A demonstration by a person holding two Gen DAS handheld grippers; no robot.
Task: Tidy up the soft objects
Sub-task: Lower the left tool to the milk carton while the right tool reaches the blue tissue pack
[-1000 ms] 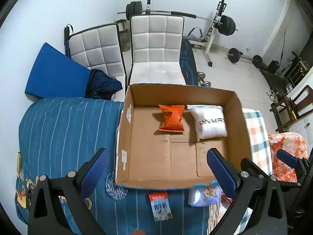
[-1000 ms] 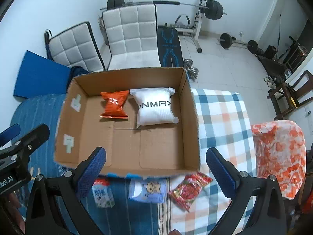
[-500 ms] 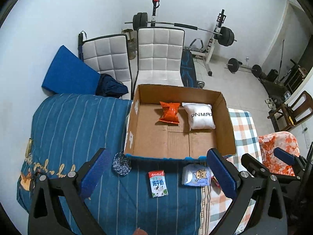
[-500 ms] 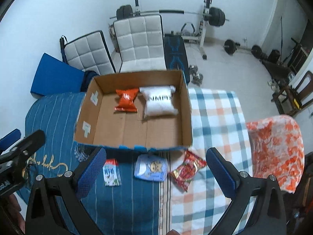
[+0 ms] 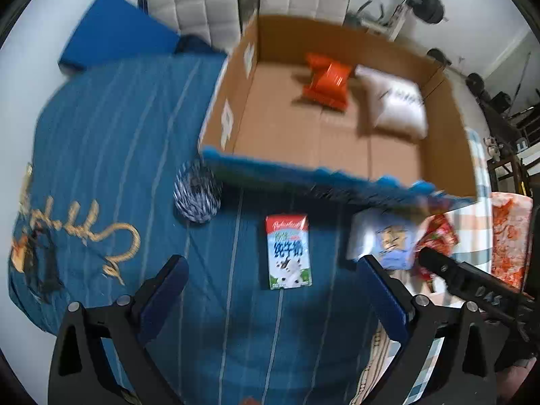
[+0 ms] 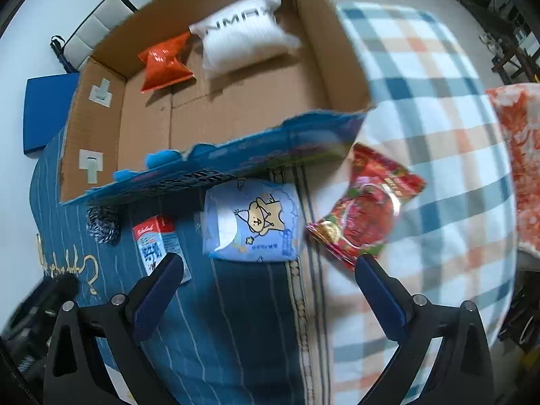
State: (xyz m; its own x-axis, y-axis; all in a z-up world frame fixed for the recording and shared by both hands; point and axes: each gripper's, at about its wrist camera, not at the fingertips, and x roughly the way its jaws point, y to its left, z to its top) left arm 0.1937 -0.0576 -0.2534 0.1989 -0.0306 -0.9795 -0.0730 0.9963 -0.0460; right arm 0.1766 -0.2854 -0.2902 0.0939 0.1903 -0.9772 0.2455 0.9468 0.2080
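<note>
Soft packets, loose: red-topped white milk carton pouch [image 5: 288,251] at frame centre of the left view, on blue striped bedspread [image 5: 111,128]; pale blue cartoon-print pack [image 6: 253,226] and red foil snack bag [image 6: 366,209] at centre of the right view. Open brown cardboard box [image 6: 337,50], upper frame, holds orange foil bag [image 6: 163,62] and white pillow pack [image 6: 244,38]. Left tool [image 5: 270,293] spread, empty. Right tool [image 6: 268,290] spread, empty.
</note>
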